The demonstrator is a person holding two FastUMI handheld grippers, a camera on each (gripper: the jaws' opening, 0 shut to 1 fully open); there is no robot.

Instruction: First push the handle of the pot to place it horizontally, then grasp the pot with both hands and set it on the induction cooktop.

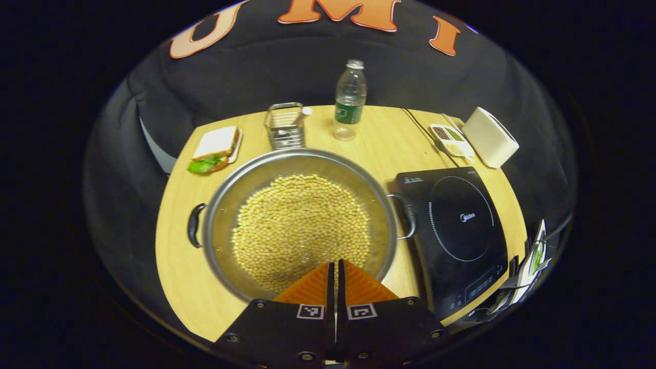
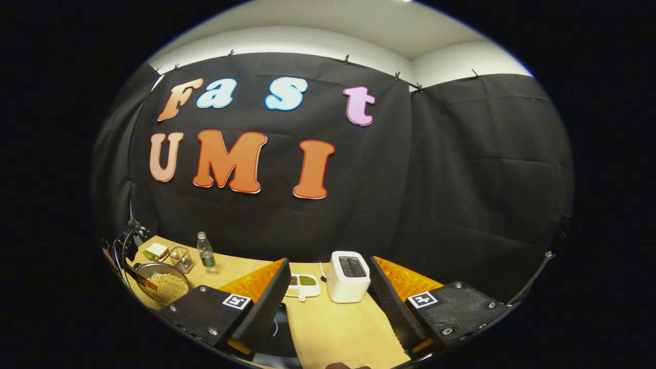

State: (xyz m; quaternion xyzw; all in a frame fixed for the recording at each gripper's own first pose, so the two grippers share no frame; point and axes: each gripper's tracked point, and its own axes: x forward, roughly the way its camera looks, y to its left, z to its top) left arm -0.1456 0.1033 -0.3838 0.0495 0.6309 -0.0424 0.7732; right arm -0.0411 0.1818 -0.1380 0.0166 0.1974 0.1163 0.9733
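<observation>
Now | left hand-held gripper [image 1: 336,266]: clenched, empty, over pot [image 1: 220,215] | right hand-held gripper [image 2: 328,279]: spread wide, empty

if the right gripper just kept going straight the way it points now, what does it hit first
Most likely the white toaster, which stands between the open fingers of the right gripper on the table. Depth is hard to judge.

The left gripper [image 1: 336,279] has two flat black finger mounts, each fixed with round silver screws and bearing a small square black-and-white marker near its inner edge; ribbed wedge-shaped pads taper forward from them. The right gripper [image 2: 328,287] has the same build: black textured plates, silver screws, one square marker on each, and ribbed pads.
</observation>
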